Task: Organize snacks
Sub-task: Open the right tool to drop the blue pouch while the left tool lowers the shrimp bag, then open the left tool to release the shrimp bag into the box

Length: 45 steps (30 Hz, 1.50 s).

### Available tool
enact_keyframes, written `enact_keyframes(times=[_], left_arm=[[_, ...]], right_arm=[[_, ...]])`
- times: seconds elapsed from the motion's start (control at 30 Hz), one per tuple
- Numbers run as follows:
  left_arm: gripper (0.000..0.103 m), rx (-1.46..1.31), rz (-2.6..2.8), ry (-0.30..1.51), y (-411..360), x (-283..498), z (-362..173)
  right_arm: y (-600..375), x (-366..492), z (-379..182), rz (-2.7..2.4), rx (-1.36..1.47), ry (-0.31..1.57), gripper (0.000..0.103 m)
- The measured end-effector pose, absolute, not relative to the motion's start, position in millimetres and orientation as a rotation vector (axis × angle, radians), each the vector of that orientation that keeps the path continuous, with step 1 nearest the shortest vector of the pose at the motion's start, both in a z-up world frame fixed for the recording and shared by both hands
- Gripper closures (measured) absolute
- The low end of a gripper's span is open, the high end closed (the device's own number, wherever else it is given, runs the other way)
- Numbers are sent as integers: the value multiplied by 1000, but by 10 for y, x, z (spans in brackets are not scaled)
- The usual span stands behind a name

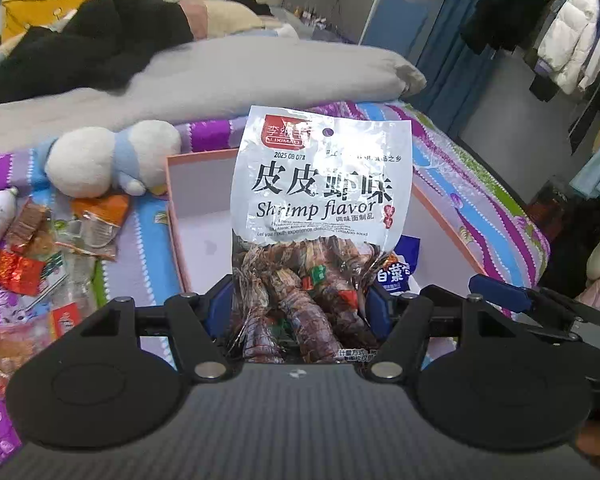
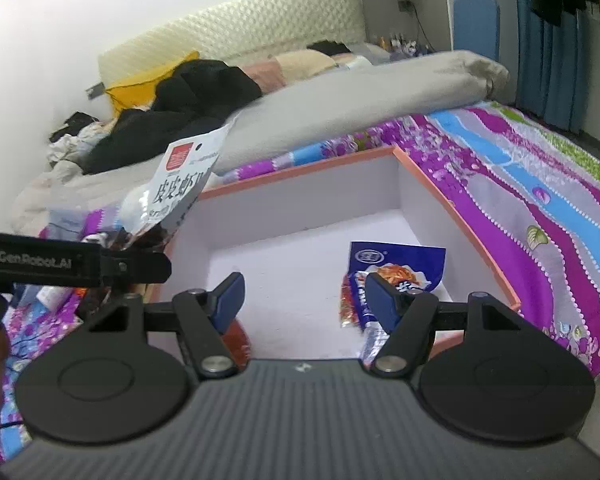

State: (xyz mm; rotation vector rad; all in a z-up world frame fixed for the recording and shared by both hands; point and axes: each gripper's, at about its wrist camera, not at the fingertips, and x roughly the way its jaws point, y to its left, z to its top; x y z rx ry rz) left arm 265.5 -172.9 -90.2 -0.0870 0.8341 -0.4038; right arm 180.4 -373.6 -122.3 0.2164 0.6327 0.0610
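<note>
The light, crinkly, slippery shrimp bag (image 1: 320, 216) is pinched low by the left hand-held gripper (image 1: 300, 312) above the box (image 1: 176, 216), while the right hand-held gripper (image 2: 304, 300) is spread empty.

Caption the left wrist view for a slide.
Left gripper holds a shrimp snack bag upright over the open box on the bed.

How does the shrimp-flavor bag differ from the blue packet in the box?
The shrimp bag stands upright between the left gripper's fingers, above the box; the blue packet lies flat on the box floor, held by nothing. The shrimp bag is silver-white with a clear lower half; the blue packet is dark blue. The shrimp bag looks larger. Both are sealed snack packs.
</note>
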Motion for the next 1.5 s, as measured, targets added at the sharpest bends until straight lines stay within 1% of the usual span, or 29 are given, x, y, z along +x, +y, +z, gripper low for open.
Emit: enact_keyframes(times=[0.17, 0.33, 0.53, 0.7, 0.9, 0.93, 1.0, 1.03, 1.07, 1.3, 1.5], left_arm=[[33, -91, -414, 800, -1615, 2388, -846], [33, -83, -415, 803, -1635, 2419, -922], [33, -74, -434, 819, -1785, 2779, -1053], [33, -78, -455, 901, -1925, 3223, -1246], [33, -73, -469, 973, -2027, 3526, -1381], [32, -70, -478, 983, -2039, 3548, -1395], [23, -46, -508, 992, -2079, 3565, -1409], [11, -28, -502, 993, -2094, 3571, -1417], [4, -17, -489, 991, -2105, 3577, -1424], [4, -63, -461, 959, -1960, 3527, -1355], [4, -54, -442, 876, -1793, 3251, -1164]], right_arm=[[-3610, 1553, -1132, 54, 202, 602, 34], [-3600, 1486, -1208, 42, 196, 601, 34], [-3730, 1749, -1340, 27, 196, 628, 34], [-3829, 2048, -1436, 36, 193, 675, 34], [-3867, 2298, -1541, 45, 178, 727, 34], [-3861, 2316, -1554, 45, 172, 730, 34], [-3865, 2317, -1569, 47, 172, 734, 34], [-3869, 2310, -1577, 44, 176, 734, 34], [-3877, 2299, -1580, 38, 179, 733, 34], [-3872, 2220, -1578, 26, 186, 728, 35], [-3818, 2106, -1514, 27, 188, 694, 35]])
